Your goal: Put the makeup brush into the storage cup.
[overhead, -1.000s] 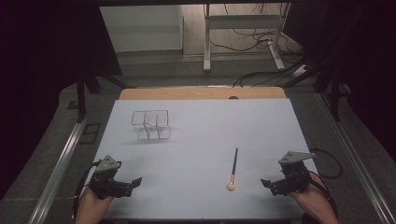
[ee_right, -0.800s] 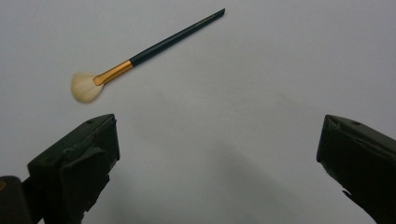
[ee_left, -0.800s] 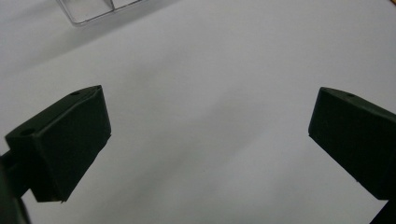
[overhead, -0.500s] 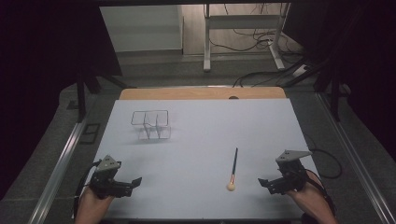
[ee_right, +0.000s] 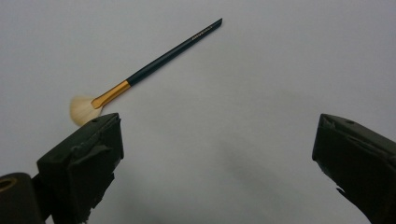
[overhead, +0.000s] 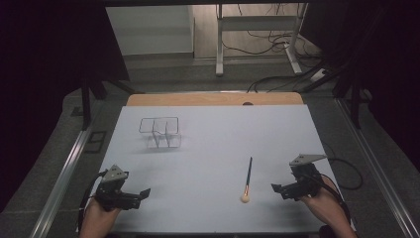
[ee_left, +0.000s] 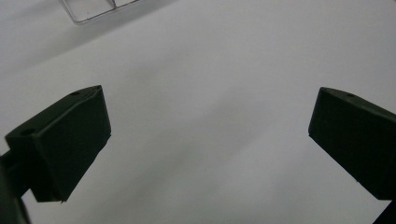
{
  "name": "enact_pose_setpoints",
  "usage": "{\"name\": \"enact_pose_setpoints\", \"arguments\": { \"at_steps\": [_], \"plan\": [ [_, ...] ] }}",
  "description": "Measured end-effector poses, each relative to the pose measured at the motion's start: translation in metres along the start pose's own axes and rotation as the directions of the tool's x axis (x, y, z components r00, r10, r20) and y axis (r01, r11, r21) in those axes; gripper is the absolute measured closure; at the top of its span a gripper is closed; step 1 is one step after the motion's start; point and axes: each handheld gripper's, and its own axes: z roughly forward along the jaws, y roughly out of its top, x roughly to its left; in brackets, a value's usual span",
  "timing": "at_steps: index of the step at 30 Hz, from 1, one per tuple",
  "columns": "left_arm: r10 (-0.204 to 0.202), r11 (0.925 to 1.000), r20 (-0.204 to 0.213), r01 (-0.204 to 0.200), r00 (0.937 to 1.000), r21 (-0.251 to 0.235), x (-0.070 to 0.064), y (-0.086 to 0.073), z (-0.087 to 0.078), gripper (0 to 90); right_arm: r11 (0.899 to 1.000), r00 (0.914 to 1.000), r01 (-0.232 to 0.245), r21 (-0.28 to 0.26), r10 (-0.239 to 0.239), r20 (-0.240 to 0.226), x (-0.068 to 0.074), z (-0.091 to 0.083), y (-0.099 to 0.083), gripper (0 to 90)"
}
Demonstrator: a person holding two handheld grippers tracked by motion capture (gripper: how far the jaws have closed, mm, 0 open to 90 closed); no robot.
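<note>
Resting on the table (overhead: 208, 144), both tongs gape: right tongs (overhead: 275, 187) at brush's (overhead: 247, 179) 3 o'clock, left tongs (overhead: 145, 192) at 9

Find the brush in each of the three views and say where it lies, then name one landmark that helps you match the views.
High view: the brush lies right of centre near the front, bristles toward the person, just left of the right gripper.
Right gripper view: upper left, bristles just above the left-hand jaw, handle slanting up to the right.
Left gripper view: not in this picture.
Shared landmark: the white table, also and.
</note>
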Motion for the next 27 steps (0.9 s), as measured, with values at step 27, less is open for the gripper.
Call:
{"name": "enact_pose_setpoints", "arguments": {
  "at_steps": [27],
  "plan": [
    [-0.003, 1.0000, -0.005, 0.003, 1.0000, 0.000, 0.001, 0.000, 0.000, 0.0, 0.997, 0.9998, 0.013, 0.077, -0.011, -0.015, 0.001, 0.013, 0.018, 3.3]
  ]
}}
